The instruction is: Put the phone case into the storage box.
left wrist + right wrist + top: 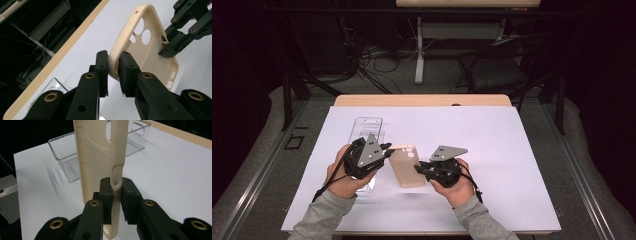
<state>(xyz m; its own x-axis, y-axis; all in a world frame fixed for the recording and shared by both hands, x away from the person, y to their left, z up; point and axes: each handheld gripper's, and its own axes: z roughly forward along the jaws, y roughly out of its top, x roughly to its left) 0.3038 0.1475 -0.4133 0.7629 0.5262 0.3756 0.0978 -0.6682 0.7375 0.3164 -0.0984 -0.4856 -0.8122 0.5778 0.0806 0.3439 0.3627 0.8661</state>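
Case: the cream, soft-looking phone case (pixel 407 165) is held just above the white tabletop (pixel 492 145), between both grippers.
Left gripper (pixel 113 68): jaws clenched on one rounded rim.
Right gripper (pixel 115 187): jaws grasping the opposite side wall by a button slot.
Tray: the clear ribbed plastic tray (pixel 68 163) lies behind, near the tabletop's left edge.
Room: bare sheet to the right.

A lab or workshop: at the frame's centre a wooden table (pixel 422 100) under white sheeting (pixel 492 150), tangled cables (pixel 377 57) at the upper left, a black chair (pixel 497 70) at the upper right, dark surroundings.
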